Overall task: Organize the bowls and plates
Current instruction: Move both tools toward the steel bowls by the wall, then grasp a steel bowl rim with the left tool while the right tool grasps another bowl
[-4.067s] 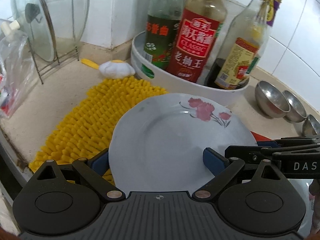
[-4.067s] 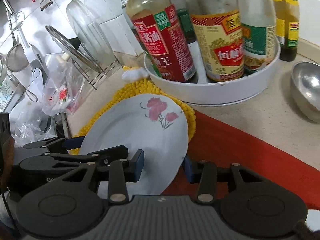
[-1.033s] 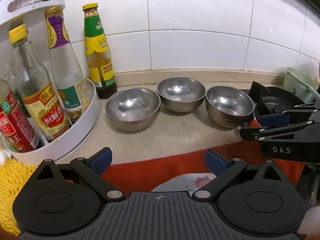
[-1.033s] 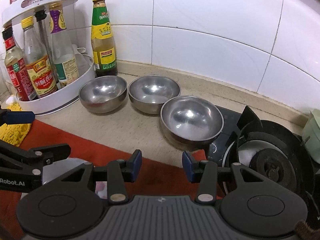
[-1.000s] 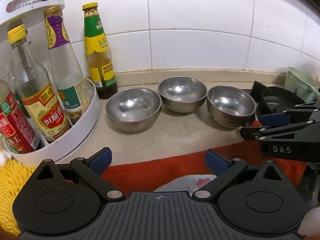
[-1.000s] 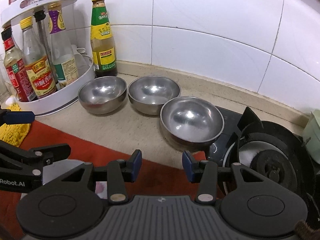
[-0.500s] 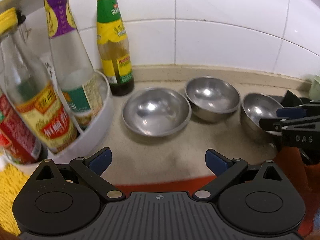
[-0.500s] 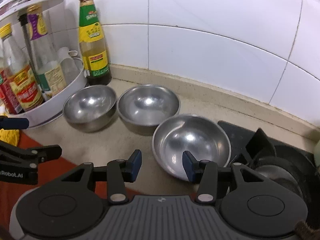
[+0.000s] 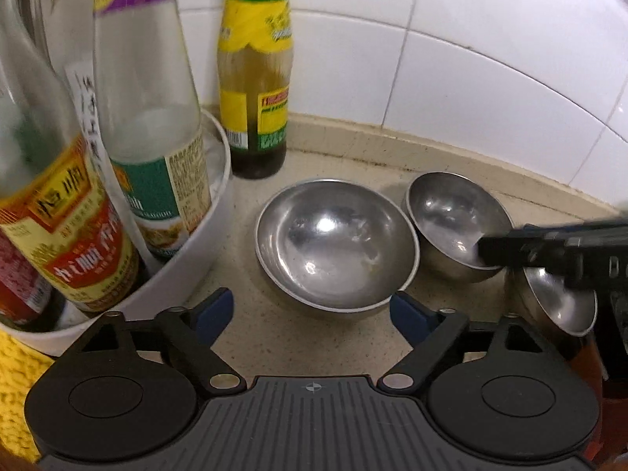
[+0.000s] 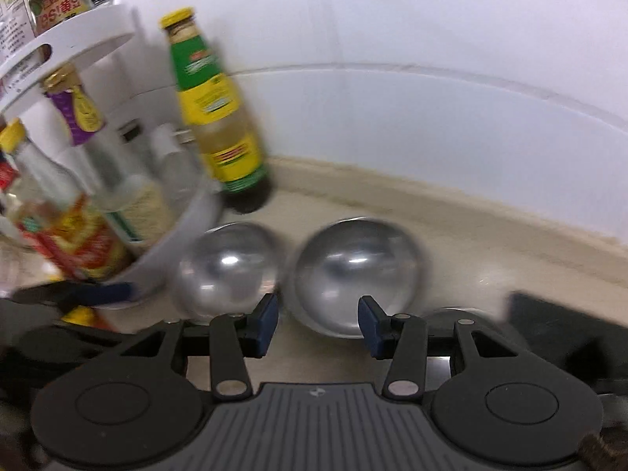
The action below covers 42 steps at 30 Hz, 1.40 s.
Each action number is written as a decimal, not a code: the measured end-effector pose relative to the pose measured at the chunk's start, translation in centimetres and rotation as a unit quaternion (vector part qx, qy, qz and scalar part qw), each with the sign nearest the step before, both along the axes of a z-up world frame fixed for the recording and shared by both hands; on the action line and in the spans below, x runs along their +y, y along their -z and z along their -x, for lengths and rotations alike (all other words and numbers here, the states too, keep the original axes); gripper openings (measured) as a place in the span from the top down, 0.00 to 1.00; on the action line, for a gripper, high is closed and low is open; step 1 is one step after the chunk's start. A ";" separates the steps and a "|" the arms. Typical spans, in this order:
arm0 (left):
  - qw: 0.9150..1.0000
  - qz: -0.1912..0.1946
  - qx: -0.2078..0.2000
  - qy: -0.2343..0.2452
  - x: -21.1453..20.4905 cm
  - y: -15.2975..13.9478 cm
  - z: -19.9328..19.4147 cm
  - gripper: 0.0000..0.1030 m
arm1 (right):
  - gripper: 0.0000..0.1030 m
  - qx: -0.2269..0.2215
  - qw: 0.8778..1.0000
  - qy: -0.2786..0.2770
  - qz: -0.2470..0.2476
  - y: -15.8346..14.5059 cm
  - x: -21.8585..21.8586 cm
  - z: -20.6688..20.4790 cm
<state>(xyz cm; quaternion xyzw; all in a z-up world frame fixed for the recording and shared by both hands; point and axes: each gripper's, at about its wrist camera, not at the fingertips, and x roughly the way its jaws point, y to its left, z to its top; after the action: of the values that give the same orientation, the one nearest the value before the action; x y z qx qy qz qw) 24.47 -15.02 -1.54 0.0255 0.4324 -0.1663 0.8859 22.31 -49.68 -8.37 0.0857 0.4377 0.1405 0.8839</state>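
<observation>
Bowls of shiny steel (three, seemingly empty) sit upright.

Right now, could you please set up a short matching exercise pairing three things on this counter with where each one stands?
Things:
1. green-capped bottle
2. purple-labelled bottle
3. nearest steel bowl

Places:
A. inside the white round rack
B. just ahead of the left tool
C. on the counter by the tiled wall

Pairs: 1-C, 2-A, 3-B

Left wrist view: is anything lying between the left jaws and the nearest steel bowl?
No. In the left wrist view only bare speckled countertop lies between the left gripper and the nearest steel bowl.
</observation>
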 end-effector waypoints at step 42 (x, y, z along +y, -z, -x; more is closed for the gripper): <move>0.995 -0.034 0.031 0.088 -1.2 2.1 3.0 0.37 | 0.77 0.151 0.984 0.017 -0.092 5.2 1.0 0.8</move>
<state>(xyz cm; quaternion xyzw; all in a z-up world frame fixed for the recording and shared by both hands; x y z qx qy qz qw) 21.47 -16.21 -3.63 0.0880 0.4611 -0.2299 0.8525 21.47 -48.67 -13.59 0.1944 0.5501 0.1509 0.7980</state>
